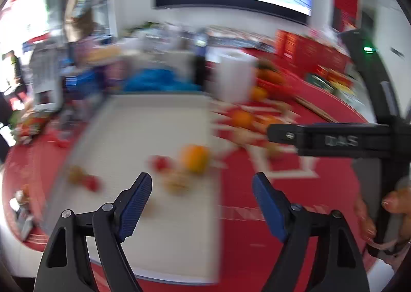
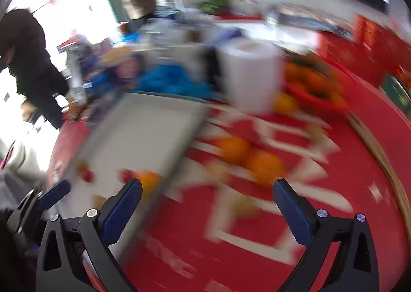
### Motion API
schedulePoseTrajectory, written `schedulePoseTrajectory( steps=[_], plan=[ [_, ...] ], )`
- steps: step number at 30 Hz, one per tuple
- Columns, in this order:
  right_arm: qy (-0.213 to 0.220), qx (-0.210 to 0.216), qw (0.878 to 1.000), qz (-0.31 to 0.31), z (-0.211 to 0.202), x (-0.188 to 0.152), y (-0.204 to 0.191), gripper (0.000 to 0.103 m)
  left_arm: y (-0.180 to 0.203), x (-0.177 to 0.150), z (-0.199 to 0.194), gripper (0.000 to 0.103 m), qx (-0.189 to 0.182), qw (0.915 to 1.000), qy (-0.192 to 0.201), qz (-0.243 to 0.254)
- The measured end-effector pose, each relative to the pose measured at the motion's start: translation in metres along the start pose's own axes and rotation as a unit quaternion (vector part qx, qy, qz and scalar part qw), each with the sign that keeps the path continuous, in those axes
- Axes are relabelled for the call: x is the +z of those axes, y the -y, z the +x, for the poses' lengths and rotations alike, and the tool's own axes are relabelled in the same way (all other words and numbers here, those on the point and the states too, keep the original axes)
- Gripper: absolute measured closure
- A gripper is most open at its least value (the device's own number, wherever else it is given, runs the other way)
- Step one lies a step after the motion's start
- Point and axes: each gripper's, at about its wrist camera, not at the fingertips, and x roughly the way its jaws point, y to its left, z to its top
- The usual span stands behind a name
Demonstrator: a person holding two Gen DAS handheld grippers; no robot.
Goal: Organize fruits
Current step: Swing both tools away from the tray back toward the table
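Note:
Both views are motion-blurred. My left gripper is open and empty above a white tray that holds an orange, small red fruits and brownish ones. My right gripper is open and empty above the red tablecloth, just short of two oranges. The white tray lies to its left with an orange and small red fruits on it. The right gripper's body shows at the right of the left wrist view.
A white paper roll stands behind the tray. A red bowl of oranges sits to its right, with a loose orange in front. Blue cloth and clutter lie at the back. People stand far left.

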Motion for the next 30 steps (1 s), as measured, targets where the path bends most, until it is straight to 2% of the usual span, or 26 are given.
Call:
schedulePoseTrajectory(
  steps=[3,6,10,14,19,21,30],
  plan=[
    [-0.016,-0.055,0.998,0.037,-0.008,-0.023,0.050,0.001,0.041,-0.005,0.016,0.019,-0.029,0.9990,-0.025,0.023],
    [-0.025,-0.092,0.994,0.056,-0.013,-0.035,0.081,0.001,0.071,-0.006,0.039,0.019,-0.006,0.9979,-0.052,0.038],
    [-0.027,-0.111,0.991,0.071,-0.012,-0.047,0.109,0.001,0.069,-0.001,0.065,0.019,0.019,0.9965,-0.079,0.018],
    [-0.020,-0.145,0.988,0.041,-0.003,-0.044,0.102,0.001,0.065,0.003,0.075,0.019,0.043,0.9957,-0.081,0.013],
    [-0.004,-0.153,0.988,0.027,-0.001,-0.044,0.098,0.001,0.066,0.003,0.084,0.004,0.067,0.9948,-0.076,0.003],
    [-0.003,-0.152,0.988,0.027,-0.002,-0.045,0.098,0.001,0.067,0.004,0.088,0.001,0.065,0.9946,-0.080,-0.001],
    [-0.002,-0.151,0.988,0.027,0.002,-0.045,0.098,0.000,0.068,0.005,0.091,0.001,0.061,0.9948,-0.081,-0.002]
  ],
)
